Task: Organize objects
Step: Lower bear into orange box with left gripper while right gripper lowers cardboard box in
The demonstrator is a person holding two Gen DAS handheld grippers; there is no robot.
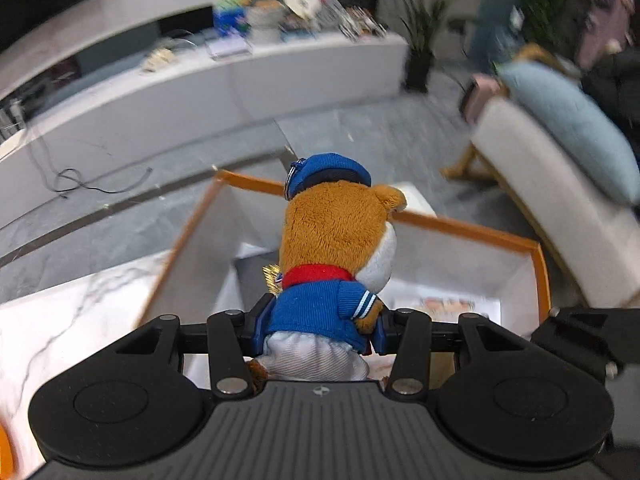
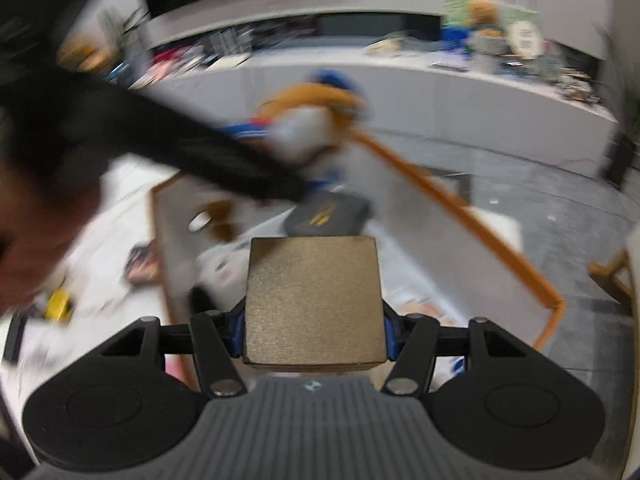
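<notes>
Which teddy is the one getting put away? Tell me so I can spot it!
Find the big white storage bin with the orange rim beside the marble table. Right above it, the left gripper squeezes a small brown plush bear around its middle. It wears a blue cap, blue sailor jacket and red scarf, unlike the gold box in the right gripper.

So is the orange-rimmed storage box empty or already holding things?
Holding things: the orange-rimmed box already contains a dark flat case with a gold emblem, plus printed items lying on its floor.

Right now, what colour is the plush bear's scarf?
Red scarf on the brown plush bear; clearest in left wrist view.
</notes>
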